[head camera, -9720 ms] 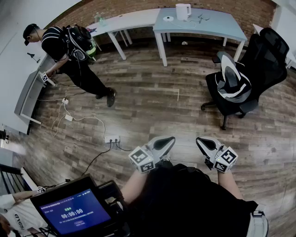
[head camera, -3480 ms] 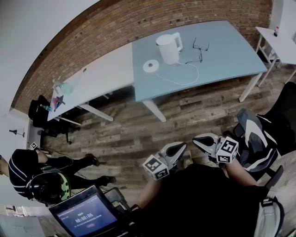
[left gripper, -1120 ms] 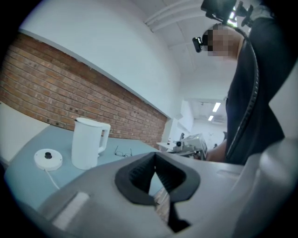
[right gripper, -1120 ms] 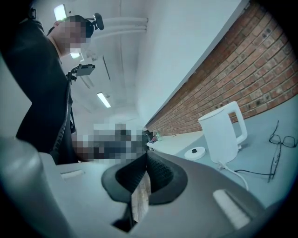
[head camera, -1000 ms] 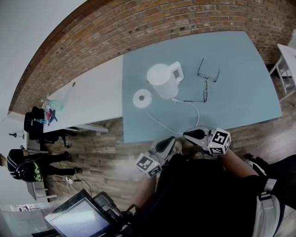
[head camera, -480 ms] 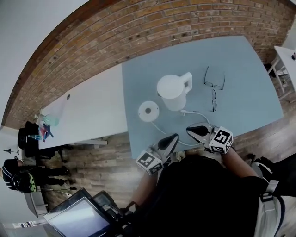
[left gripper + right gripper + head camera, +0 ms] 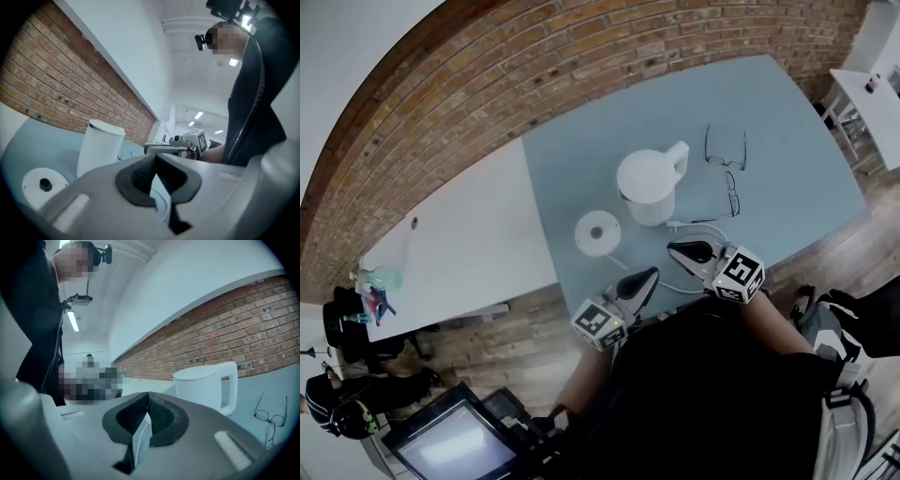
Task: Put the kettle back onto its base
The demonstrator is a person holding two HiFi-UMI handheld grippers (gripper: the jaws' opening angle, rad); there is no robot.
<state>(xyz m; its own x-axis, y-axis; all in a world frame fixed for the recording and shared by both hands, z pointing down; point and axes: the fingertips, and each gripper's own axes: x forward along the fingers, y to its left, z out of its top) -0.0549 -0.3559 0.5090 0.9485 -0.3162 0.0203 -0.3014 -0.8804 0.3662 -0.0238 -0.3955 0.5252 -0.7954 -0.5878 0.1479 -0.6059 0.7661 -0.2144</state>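
A white kettle (image 7: 649,186) stands upright on the blue table (image 7: 787,178), its handle towards the far right. Its round white base (image 7: 597,232) lies just to its left, apart from it, with nothing on it. My left gripper (image 7: 645,276) is shut and holds nothing, hanging over the table's near edge in front of the base. My right gripper (image 7: 675,249) is also shut and holds nothing, a short way in front of the kettle. The left gripper view shows the kettle (image 7: 101,147) and base (image 7: 42,185) beyond the shut jaws. The right gripper view shows the kettle (image 7: 206,385) ahead.
Folded glasses (image 7: 727,164) lie right of the kettle. The base's white cord (image 7: 623,255) curls across the table near my grippers. A white table (image 7: 459,253) adjoins on the left, and a brick wall (image 7: 534,56) runs behind. A screen (image 7: 455,445) sits at lower left.
Both grippers have come forward from the table's near edge towards the kettle and base. Their jaws stayed shut. Kettle and base have not moved.
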